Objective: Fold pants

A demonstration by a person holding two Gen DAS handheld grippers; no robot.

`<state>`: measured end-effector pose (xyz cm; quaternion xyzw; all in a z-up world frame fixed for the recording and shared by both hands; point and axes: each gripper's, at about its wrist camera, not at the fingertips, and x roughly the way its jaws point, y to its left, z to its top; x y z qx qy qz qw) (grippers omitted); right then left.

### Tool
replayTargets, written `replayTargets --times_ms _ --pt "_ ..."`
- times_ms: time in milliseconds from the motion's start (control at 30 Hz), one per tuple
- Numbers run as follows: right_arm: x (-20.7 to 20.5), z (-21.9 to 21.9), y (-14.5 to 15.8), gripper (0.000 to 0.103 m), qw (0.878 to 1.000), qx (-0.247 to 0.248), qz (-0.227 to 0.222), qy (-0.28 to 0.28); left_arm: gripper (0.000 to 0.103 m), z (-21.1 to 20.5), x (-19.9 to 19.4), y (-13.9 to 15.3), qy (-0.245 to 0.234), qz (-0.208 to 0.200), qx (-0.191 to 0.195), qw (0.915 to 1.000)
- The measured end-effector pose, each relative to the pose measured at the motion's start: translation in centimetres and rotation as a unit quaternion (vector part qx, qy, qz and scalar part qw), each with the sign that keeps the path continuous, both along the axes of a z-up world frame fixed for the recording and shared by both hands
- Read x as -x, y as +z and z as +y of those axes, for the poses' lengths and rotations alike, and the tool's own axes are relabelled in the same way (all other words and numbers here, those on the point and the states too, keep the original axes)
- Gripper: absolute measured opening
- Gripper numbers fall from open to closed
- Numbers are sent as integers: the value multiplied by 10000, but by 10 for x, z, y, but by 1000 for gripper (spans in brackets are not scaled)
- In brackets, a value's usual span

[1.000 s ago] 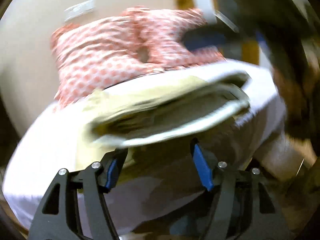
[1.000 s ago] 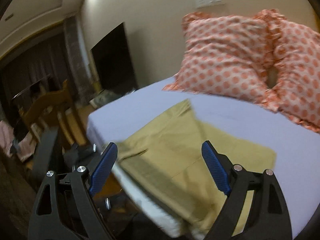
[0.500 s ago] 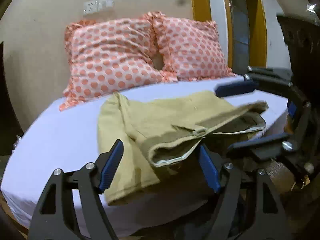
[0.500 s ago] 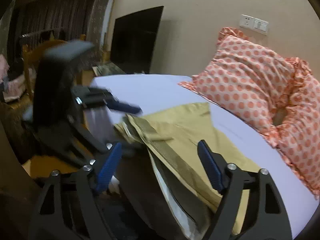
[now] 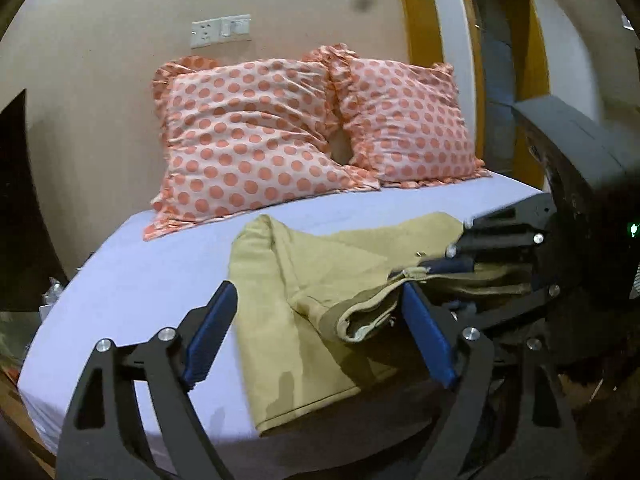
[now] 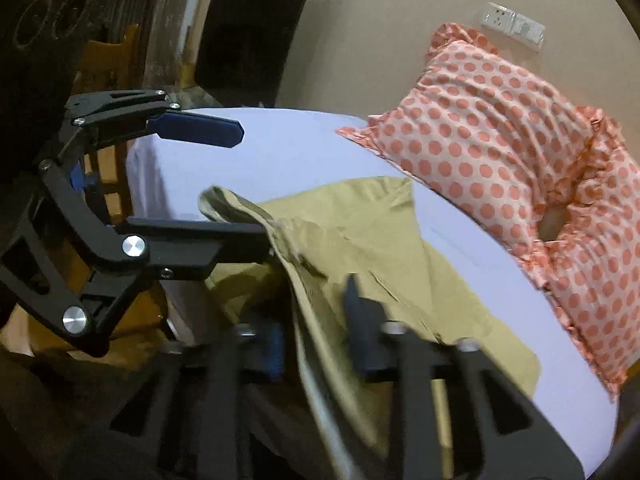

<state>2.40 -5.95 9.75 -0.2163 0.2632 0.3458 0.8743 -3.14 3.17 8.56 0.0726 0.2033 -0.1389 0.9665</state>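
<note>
The khaki pants [image 5: 320, 280] lie on the near part of the bed [image 5: 152, 280], waistband hanging off its near edge. Half a second ago the right gripper [image 6: 316, 328] stood spread beside that waistband; now its jaws have closed on the cloth. The left gripper [image 5: 316, 336] remains spread wide, holding nothing. With one grip secured, the pants look ready to be lifted for folding.

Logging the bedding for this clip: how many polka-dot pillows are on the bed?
2. The larger left pillow leans on the wall under the wall socket; the right pillow stands beside it, edges touching, nearer the doorway. None seems hidden behind them.
</note>
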Motion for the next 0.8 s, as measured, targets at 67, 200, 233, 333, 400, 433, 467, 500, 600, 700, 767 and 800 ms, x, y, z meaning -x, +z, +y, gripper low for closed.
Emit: replayTargets --times_ms 67,200,233,333,400,433,467,500,600,700,767,800 --pt "-12 -12 12 9 9985 -409 89 -360 84 4 1 2 75 -29 -3 10000" --pt "-62 -97 39 9 9544 -2283 831 -1738 85 14 -6 1 305 66 28 9995" --pt "-74 -124 37 9 9325 -2725 1087 -2107 85 17 -9 -1 327 142 73 9993" --pt "-101 -188 13 46 8814 -3047 1765 -3148 86 25 -25 -6 297 417 220 9984" --pt "-105 -227 -5 97 8428 -3381 2251 -3532 89 32 -42 -9 230 654 228 9973" --pt "-103 -239 -10 97 8327 -3576 2259 -3574 90 35 -50 -10 181 775 242 9965" --pt "-100 -252 -15 97 8264 -3698 2262 -3594 91 38 -60 -12 140 896 275 9955" --pt "-101 -258 -19 92 8244 -3670 2309 -3638 92 42 -72 -14 73 1097 333 9934" --pt "-108 -267 -39 78 8199 -3549 2672 -3611 92 55 -107 -24 -27 1691 684 9832" --pt "-118 -262 -61 66 8154 -3469 3113 -3433 89 64 -137 -38 -125 2312 1141 9661" --pt "-124 -257 -69 61 8146 -3569 3193 -3273 85 63 -149 -44 -171 2562 1257 9583" --pt "-125 -256 -71 54 8129 -3639 3264 -3167 83 61 -155 -46 -258 2686 1312 9539"
